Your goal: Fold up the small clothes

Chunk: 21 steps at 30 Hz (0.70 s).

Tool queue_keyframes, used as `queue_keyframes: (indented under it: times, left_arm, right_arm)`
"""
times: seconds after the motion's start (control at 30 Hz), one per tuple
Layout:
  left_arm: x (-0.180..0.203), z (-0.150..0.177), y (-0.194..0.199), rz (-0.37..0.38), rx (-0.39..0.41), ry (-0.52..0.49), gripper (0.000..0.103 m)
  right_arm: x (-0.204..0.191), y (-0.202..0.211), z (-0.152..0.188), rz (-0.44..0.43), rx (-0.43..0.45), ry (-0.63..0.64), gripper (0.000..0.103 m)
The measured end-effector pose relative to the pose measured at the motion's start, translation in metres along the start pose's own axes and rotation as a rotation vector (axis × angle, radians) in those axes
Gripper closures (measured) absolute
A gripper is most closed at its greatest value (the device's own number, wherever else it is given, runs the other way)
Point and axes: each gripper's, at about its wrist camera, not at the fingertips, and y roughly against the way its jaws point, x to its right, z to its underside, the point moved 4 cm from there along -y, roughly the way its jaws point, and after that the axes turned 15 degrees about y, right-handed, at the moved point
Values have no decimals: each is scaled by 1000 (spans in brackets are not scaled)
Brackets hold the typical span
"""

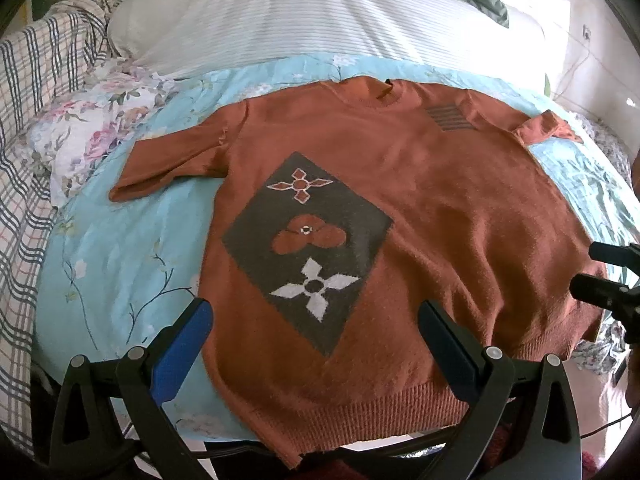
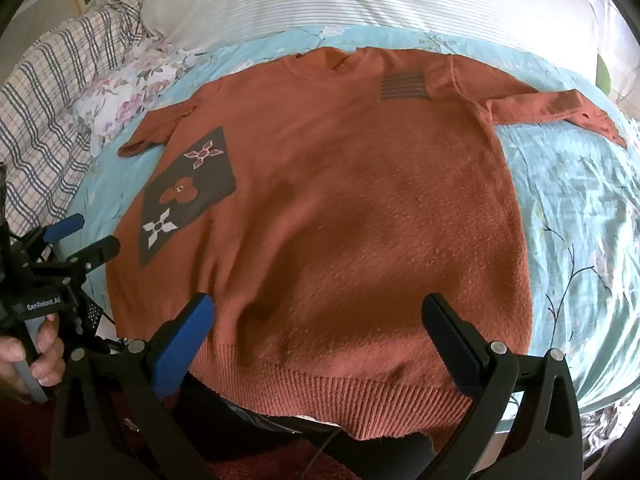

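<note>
So there's a rust-orange knit sweater (image 1: pixel 420 208) spread flat, front up, on a light blue floral bedsheet (image 1: pixel 120 264), neck pointing away from the cameras and the ribbed hem right at the near edge of the bed. Both short sleeves are out to the sides, the one on the right a bit crumpled at its end. It has a dark diamond patch (image 1: pixel 308 248) with three flower shapes on the left side of the chest and a small striped patch (image 1: pixel 450 117) up near the right shoulder. The left gripper (image 1: pixel 316 316) hangs over the hem on the diamond side with its jaws spread wide, nothing between them, and the right gripper (image 2: pixel 316 312) does the same over the plainer side, also wide open and empty. From the right wrist view you can see the left hand (image 2: pixel 36 354) wrapped around its gripper's handle. Past the sweater there's a white striped pillow (image 1: pixel 304 20), a pink flowery cloth (image 1: pixel 96 128) bunched on the left, and a plaid blanket (image 1: pixel 36 92) along the left edge.
</note>
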Motion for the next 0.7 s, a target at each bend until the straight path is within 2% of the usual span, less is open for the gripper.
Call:
queue_keyframes:
  times: [0.3, 0.53, 0.7]
  left_arm:
    - [3, -3, -14, -21, -14, -26, 1]
    - [9, -8, -26, -6, -25, -27, 1]
    - [16, -16, -36, 8, -24, -35, 1]
  right_arm:
    - [18, -4, -1, -17, 39, -56, 0]
    - [34, -8, -1, -46, 31, -116, 0]
    - [57, -4, -5, -45, 71, -166, 0]
